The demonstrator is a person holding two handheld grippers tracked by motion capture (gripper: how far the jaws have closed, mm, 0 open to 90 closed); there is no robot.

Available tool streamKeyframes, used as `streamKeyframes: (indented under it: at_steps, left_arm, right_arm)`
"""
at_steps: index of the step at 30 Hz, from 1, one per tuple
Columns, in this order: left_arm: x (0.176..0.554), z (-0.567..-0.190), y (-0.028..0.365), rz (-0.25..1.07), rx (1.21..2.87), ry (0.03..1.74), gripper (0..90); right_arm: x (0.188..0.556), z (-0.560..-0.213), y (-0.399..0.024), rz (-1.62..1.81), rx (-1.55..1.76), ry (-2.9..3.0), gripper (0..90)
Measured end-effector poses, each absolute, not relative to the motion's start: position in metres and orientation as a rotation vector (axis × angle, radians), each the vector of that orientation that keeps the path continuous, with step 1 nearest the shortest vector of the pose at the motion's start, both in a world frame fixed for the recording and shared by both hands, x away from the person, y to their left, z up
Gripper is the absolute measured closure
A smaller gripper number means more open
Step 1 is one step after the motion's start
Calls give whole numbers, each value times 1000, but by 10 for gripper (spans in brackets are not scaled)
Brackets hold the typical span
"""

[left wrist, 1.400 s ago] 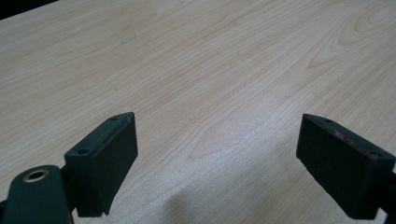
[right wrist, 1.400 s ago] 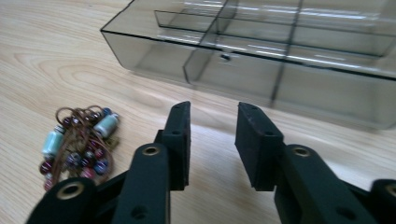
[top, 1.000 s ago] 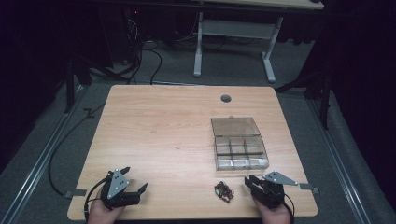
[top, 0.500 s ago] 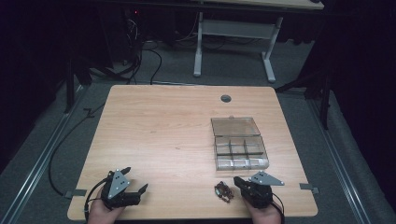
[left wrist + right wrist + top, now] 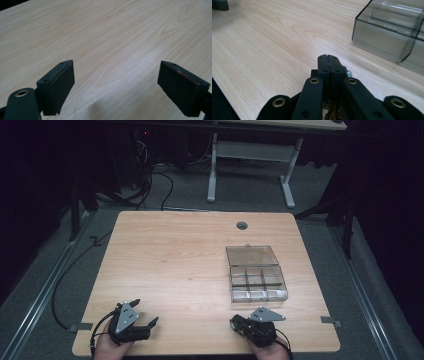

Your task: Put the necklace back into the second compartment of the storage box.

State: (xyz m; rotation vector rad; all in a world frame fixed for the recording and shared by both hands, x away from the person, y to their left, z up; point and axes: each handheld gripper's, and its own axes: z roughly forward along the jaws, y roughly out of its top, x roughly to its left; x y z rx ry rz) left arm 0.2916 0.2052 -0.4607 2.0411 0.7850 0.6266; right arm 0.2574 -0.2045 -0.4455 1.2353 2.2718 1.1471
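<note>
The right gripper [image 5: 234, 324] lies low at the near edge of the wooden table [image 5: 190, 250], right of the middle, with its grey three-cornered plate on top and its tips pointing left. Its jaws have just been closing, and in the right gripper view [image 5: 328, 59] they stand pressed flat together, pad against pad, with no gap to be seen between them. Right at those tips sits a small cluster of little metal and dark parts [image 5: 347, 72], peeking out beside and beneath the closed jaws; whether any of it is pinched between the pads I cannot tell, since the jaws cover most of it. In the high view the cluster is hidden under the gripper's front end.

Just beyond, farther from the person and slightly to the right, stands a clear plastic compartment box [image 5: 257, 284] with its lid [image 5: 251, 255] thrown back on the far side. Its divided sections look open to the top. It is near the right gripper but apart from it.

The left gripper [image 5: 147, 317] rests at the near left corner of the table, well apart from the box. Its jaws gape wide, with only bare wood grain between them [image 5: 116, 80], gripping nothing
</note>
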Motion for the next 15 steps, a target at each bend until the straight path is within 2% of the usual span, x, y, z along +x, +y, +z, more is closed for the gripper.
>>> streamKeyframes:
  at_steps: [15]
  left_arm:
    - [291, -461, 205, 626, 2041, 781, 149]
  right_arm:
    - [257, -454, -206, 1062, 1268, 2296, 900]
